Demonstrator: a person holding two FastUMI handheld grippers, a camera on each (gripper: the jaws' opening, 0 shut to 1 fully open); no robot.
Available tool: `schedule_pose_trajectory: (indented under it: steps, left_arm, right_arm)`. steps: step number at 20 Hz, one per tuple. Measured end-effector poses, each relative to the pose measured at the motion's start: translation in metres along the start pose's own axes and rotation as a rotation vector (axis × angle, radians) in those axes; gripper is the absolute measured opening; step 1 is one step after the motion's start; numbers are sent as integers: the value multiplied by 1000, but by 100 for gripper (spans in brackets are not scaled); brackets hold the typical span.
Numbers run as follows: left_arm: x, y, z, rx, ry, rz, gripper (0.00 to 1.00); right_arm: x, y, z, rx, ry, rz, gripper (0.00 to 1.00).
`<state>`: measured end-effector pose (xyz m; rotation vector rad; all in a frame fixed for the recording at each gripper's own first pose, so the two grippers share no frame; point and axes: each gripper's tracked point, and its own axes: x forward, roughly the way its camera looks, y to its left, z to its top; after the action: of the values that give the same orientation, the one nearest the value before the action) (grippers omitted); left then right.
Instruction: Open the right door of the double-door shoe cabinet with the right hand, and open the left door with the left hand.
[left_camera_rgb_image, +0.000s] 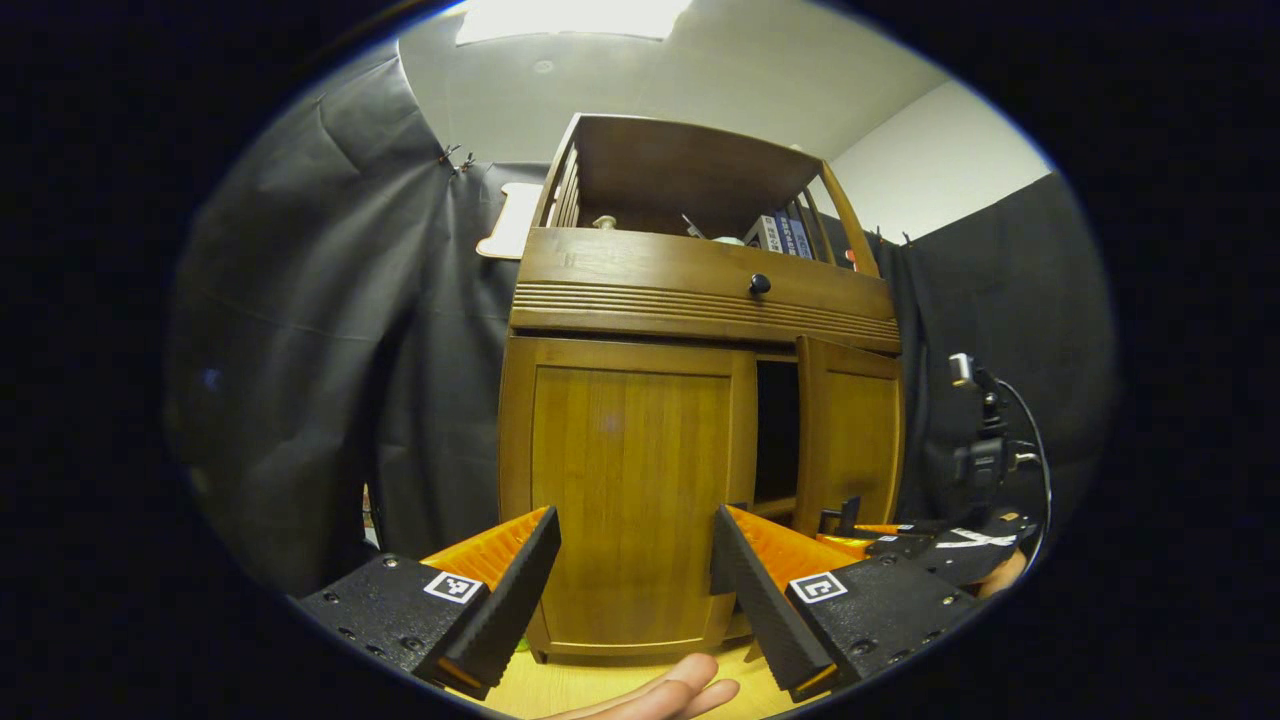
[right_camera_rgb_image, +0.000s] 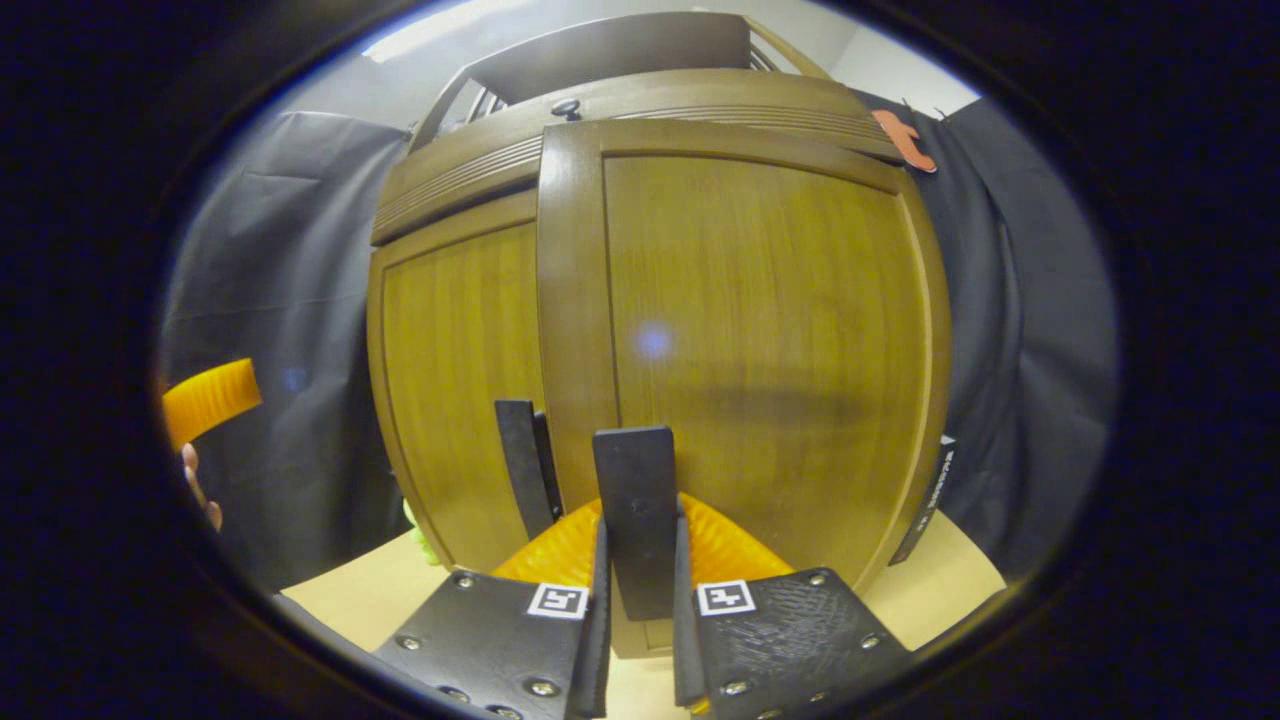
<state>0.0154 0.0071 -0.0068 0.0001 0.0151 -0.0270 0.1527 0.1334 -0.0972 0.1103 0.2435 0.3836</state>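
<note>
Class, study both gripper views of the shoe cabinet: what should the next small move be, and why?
Probably keep pulling the right door outward with the right gripper, whose fingers look shut on that door's black handle. In the left gripper view a dark gap shows beside it, so it is only partly open. The left door looks closed, with the left gripper open in front of it.

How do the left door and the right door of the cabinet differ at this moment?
The left door lies flat and shut; the right door is swung ajar, with a dark gap beside it. The right hand-held gripper is shut on the right door's handle; the open left hand-held gripper hangs short of the left door. Both doors are brown wood panels.
</note>
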Motion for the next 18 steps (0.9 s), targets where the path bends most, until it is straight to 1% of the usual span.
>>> schedule_pose_trajectory:
  steps: [1,4,7,15,16,18]
  left_arm:
    - [0,0,0,-2,0,2,92]
    - [0,-4,1,-1,-4,-3,92]
    - [-2,-7,2,9,-6,-9,92]
    - [-2,-17,-1,31,-3,-20,92]
    - [-2,-18,-2,32,-3,-21,92]
    - [-1,-19,-3,34,-1,-25,92]
  right_arm:
    - [-6,-2,0,5,0,15,25]
    - [-24,-6,0,12,4,54,25]
    - [-45,-16,-5,13,6,71,25]
    - [-84,-40,-9,6,2,62,25]
    - [-87,-44,-9,7,2,58,24]
    - [-96,-50,-10,3,3,50,25]
